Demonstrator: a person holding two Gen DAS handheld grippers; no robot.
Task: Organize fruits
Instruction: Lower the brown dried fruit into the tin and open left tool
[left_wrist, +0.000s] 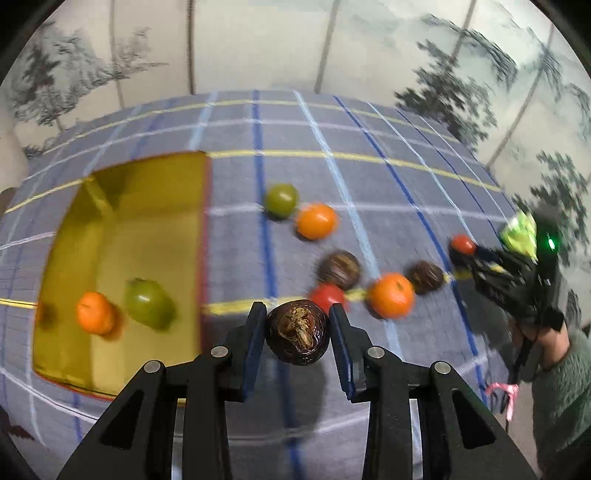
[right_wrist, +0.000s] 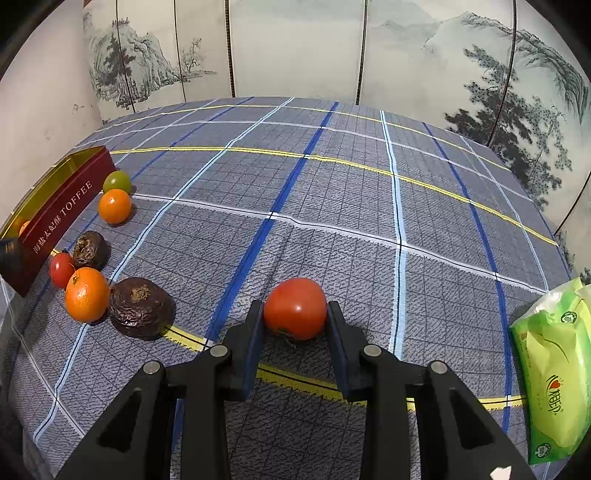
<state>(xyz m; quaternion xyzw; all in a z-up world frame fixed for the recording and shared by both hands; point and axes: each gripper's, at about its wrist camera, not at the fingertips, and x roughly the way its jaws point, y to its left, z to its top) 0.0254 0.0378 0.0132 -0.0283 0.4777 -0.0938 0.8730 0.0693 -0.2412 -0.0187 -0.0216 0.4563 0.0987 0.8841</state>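
Fruits in play: left gripper (left_wrist: 297, 314) is clamped on a wrinkled dark passion fruit (left_wrist: 297, 332), carried above the worktop (right_wrist: 332, 206) just right of the gold toffee box (left_wrist: 122, 266); stem scar faces the camera. Right gripper (right_wrist: 295, 310) is clamped on a tomato (right_wrist: 294, 308), calyx down. Both near-round, no real long axis. Judging: light; tomato soft, slick, so grip the equator gently.

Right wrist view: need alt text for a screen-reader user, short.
The right gripper clamps a red tomato just above a blue plaid tablecloth. To the left lie two oranges, two dark brown fruits, a small red tomato and a green fruit beside a red TOFFEE box; a green wipes pack sits at far right.
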